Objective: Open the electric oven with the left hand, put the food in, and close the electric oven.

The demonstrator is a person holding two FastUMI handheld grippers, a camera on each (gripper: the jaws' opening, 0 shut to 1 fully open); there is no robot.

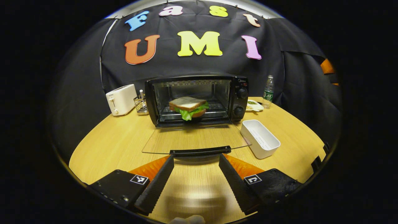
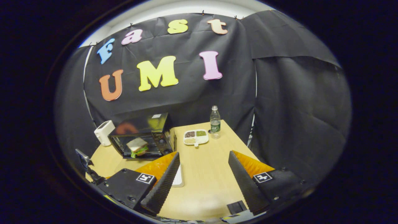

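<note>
A black electric oven point(image 1: 239, 99) stands at the back of the table with its glass door point(image 1: 194, 138) folded down flat. A sandwich point(image 1: 188, 107) with lettuce rests on the rack inside. My left gripper point(image 1: 196, 161) is open just in front of the door's black handle point(image 1: 200, 151), not touching it. In the right gripper view the oven point(image 2: 141, 130) sits far left with the sandwich point(image 2: 136, 146) inside. My right gripper point(image 2: 203, 158) hangs open above the table with nothing between its fingers.
A white rectangular tray point(image 1: 260, 138) lies right of the door. A white toaster point(image 1: 121, 99) and a wire rack point(image 1: 141, 104) stand left of the oven. A water bottle point(image 2: 215, 122) and a divided dish point(image 2: 195, 137) sit at the back right. The wooden table point(image 1: 108, 143) ends near my fingers.
</note>
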